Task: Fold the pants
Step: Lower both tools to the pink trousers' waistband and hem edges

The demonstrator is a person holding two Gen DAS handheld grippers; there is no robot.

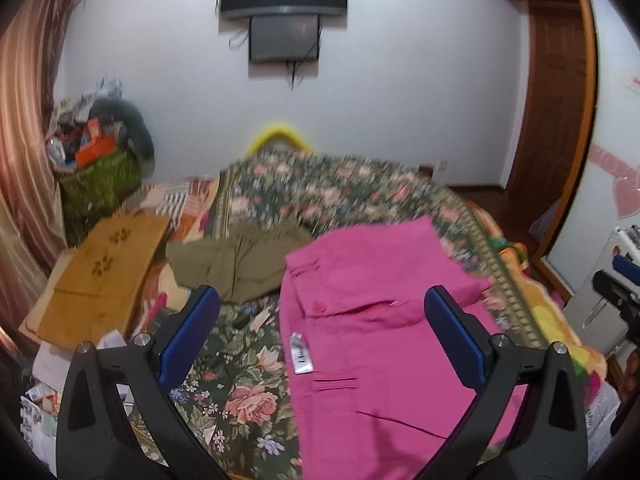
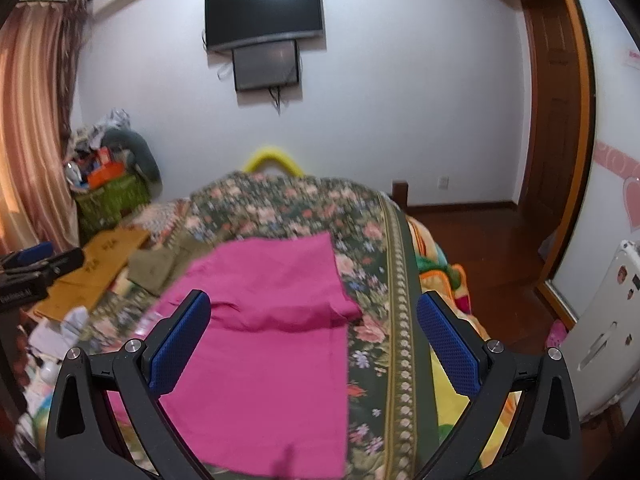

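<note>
Two grippers, left (image 1: pixel 322 312) and right (image 2: pixel 314 318), hovering with fingers wide, holding nothing. Pink pants (image 2: pixel 264 344) partly folded on the bedspread (image 2: pixel 280 204), toward its right edge; olive garment (image 1: pixel 236 268) just left.

Bed (image 1: pixel 248 396) is wearing a dark floral spread — pink pants (image 1: pixel 384 332) are lying folded on it, olive garment (image 1: pixel 240 264) lying just beside, farther back.
</note>
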